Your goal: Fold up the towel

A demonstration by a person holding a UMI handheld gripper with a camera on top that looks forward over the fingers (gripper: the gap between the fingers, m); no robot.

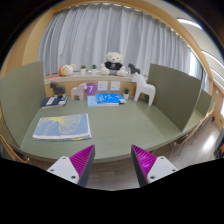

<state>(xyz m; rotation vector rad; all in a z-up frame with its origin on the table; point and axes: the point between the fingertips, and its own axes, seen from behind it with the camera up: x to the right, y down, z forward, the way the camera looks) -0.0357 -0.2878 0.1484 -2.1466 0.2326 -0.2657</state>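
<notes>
My gripper (112,166) is open and empty, its magenta pads (81,160) wide apart. The fingers hang over a pale wooden strip just short of the near edge of a wide, flat olive-green surface (115,128). It stretches ahead of the fingers, and I cannot tell whether it is a cloth or a table top. No separate towel shows clearly.
On the green surface lie a blue-patterned sheet (61,126) at left, a blue flat item (105,99), a purple box (91,89) and a white toy animal (146,92). Green panels (173,92) stand at both sides. A teddy bear (114,62) sits on a shelf before curtains.
</notes>
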